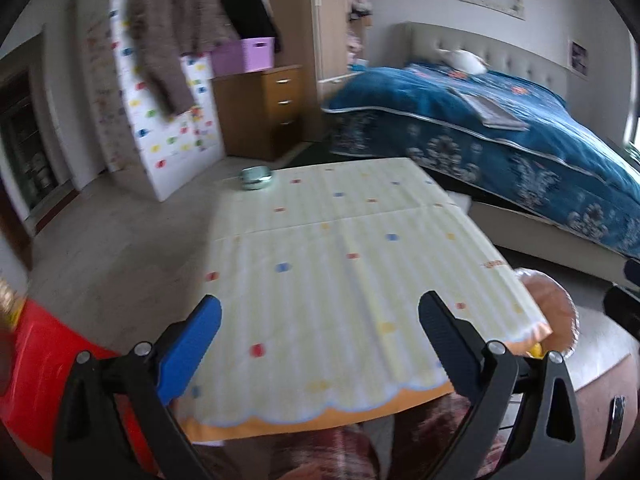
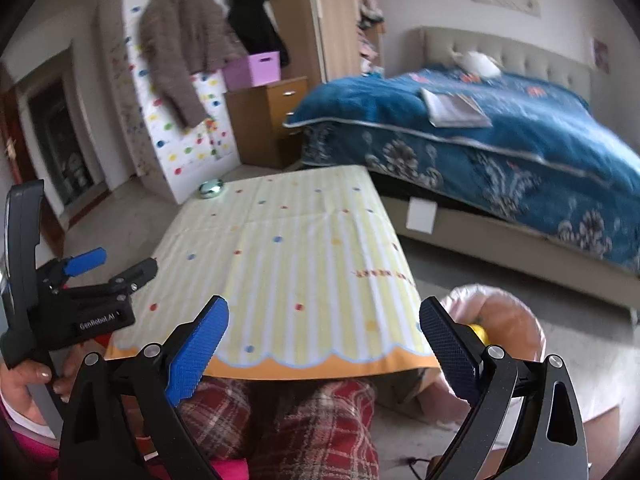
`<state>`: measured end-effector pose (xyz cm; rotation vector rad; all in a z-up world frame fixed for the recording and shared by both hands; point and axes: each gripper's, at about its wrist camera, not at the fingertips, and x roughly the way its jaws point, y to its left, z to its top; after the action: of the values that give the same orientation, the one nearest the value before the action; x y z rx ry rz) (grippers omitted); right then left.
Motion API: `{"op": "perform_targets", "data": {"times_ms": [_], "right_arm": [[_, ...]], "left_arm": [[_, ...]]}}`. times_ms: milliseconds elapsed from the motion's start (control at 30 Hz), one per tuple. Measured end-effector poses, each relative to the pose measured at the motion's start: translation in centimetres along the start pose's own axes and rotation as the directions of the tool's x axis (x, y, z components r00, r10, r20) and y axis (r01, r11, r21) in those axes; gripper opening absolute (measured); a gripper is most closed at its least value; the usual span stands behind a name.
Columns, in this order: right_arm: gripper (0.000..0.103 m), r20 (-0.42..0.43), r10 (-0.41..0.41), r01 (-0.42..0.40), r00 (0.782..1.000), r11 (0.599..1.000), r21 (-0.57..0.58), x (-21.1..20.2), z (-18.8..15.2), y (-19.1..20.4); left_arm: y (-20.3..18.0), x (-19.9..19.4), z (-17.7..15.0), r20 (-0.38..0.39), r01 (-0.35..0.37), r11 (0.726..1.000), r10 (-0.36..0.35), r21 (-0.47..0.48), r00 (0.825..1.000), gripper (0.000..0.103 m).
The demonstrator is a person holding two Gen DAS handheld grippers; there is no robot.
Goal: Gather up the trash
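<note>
Both the left gripper (image 1: 320, 344) and right gripper (image 2: 324, 344) hang wide open and empty over the desk (image 1: 340, 280), so a blurry, hurried reach could knock the bagged bin (image 2: 508, 320) beside it; no loose trash shows.

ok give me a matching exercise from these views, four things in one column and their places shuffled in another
Things:
1. pink storage box
2. green round tin
3. grey booklet
4. brown jacket

Places:
A. lying on the blue bedspread
B. at the far corner of the striped tablecloth
C. on top of the wooden drawer cabinet
D. draped over the white folded mat with coloured dots

Pairs: 1-C, 2-B, 3-A, 4-D
</note>
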<state>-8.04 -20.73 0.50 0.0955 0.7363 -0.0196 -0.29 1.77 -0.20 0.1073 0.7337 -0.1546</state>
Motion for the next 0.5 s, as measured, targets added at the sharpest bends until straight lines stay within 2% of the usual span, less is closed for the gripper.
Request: {"op": "perform_targets", "data": {"times_ms": [233, 500], "right_arm": [[0.095, 0.028, 0.027, -0.026, 0.999, 0.998, -0.055, -0.9, 1.0, 2.6], [0.095, 0.023, 0.031, -0.029, 0.999, 0.997, -0.073, -0.8, 2.0, 4.0]], "left_arm": [[3.6, -1.0, -1.3, -0.019, -0.084, 0.995, 0.084, -0.050, 0.996, 0.096], [4.3, -1.2, -1.4, -0.022, -0.092, 0.994, 0.091, -0.065, 0.996, 0.096]]}}
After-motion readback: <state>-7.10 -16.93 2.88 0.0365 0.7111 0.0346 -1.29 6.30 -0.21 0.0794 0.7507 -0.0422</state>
